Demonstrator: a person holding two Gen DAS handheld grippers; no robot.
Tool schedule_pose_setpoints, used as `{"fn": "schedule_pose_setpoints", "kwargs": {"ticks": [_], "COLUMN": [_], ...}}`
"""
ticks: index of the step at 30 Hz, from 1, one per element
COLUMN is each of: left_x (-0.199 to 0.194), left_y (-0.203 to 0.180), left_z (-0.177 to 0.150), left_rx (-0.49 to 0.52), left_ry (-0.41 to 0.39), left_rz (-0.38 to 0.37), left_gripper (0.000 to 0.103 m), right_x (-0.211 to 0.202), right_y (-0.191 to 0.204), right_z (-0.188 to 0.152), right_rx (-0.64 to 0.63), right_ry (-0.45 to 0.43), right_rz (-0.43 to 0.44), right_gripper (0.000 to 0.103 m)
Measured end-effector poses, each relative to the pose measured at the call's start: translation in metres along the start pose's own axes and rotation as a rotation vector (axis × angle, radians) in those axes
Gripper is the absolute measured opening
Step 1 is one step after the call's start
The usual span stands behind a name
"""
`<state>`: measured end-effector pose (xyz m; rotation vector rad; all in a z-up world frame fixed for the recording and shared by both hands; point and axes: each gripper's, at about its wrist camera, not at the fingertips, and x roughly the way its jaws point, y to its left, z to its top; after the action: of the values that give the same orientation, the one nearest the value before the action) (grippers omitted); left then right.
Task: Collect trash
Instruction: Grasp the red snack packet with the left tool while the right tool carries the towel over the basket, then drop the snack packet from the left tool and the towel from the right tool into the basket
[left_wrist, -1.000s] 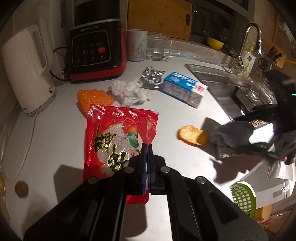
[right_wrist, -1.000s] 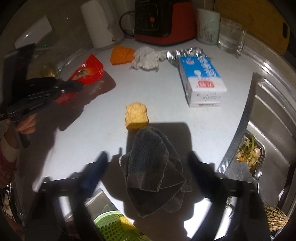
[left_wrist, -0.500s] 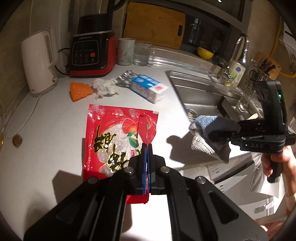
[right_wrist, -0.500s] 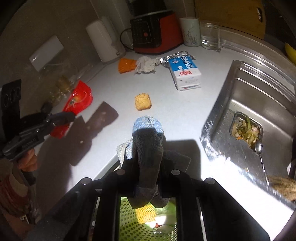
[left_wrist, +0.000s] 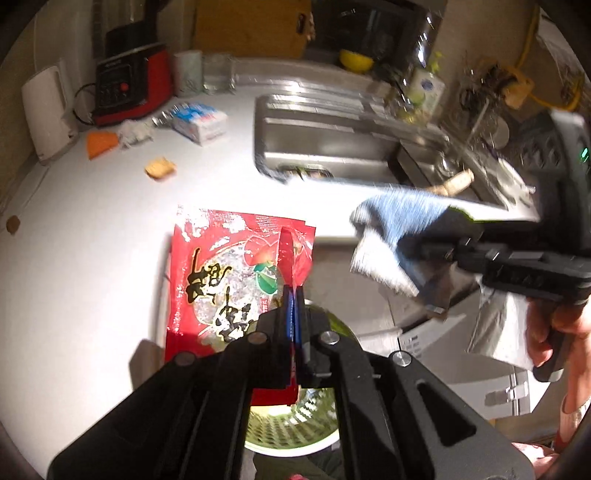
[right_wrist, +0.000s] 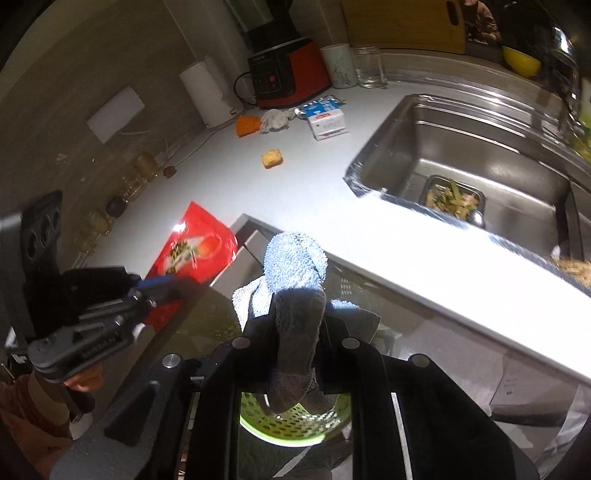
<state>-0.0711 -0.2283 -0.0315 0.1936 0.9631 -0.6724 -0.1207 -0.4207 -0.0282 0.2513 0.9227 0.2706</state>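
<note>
My left gripper (left_wrist: 293, 295) is shut on a red snack wrapper (left_wrist: 221, 280) and holds it in the air past the counter's front edge, above a green perforated bin (left_wrist: 291, 424). My right gripper (right_wrist: 297, 317) is shut on a grey-blue cloth (right_wrist: 295, 262), also over the green bin (right_wrist: 291, 424). The left gripper with the wrapper (right_wrist: 192, 247) shows at the left of the right wrist view. On the counter lie a bread piece (right_wrist: 272, 158), a milk carton (right_wrist: 327, 118), crumpled paper (right_wrist: 275, 119) and an orange net (right_wrist: 247, 124).
A red-black blender (right_wrist: 288, 74), a white kettle (right_wrist: 207, 92), a mug (right_wrist: 338, 66) and a glass (right_wrist: 369, 66) stand at the back of the white counter (right_wrist: 295, 192). A steel sink (right_wrist: 461, 155) with food scraps in its strainer lies to the right.
Both grippers pulled back off the counter with their loads and now hang over the green bin. The wrapper left the counter surface; the cloth was lifted clear.
</note>
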Motion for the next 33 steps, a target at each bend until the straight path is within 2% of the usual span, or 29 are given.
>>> {"fn": "schedule_pose_setpoints", "kwargs": {"ticks": [7,20,26,27,29,31,33], "left_x": [0.036,0.139,0.145,0.143,0.138,0.127,0.118], "left_y": [-0.031,-0.026,-0.027,-0.028,-0.029,-0.029,-0.029], "left_z": [-0.04,-0.092,-0.1,-0.099,-0.097,-0.095,-0.091], "left_rx": [-0.02,-0.082,-0.09,-0.088,-0.09,-0.097,-0.091], "left_ry": [0.097,0.302,0.339,0.341,0.339,0.316,0.286], "left_rz": [0.03,0.032,0.002,0.002,-0.004,0.005,0.015], "left_gripper": [0.001,0.001,0.001,0.003,0.014,0.044,0.048], "right_x": [-0.028,-0.046,-0.047,-0.047,-0.047,-0.046,-0.045], "right_y": [-0.011,0.005,0.007,0.008,0.007,0.007,0.007], "right_z": [-0.031,-0.057,-0.062,-0.063,-0.063,-0.063,-0.062], "right_rx": [0.027,-0.015,-0.007,-0.005,0.001,0.007,0.006], "right_ry": [-0.012,0.006,0.013,0.013,0.013,0.011,0.01], "right_rz": [-0.024,-0.034,-0.045,-0.046,-0.045,-0.04,-0.036], "right_gripper": [0.016,0.016,0.017,0.017,0.017,0.017,0.017]}}
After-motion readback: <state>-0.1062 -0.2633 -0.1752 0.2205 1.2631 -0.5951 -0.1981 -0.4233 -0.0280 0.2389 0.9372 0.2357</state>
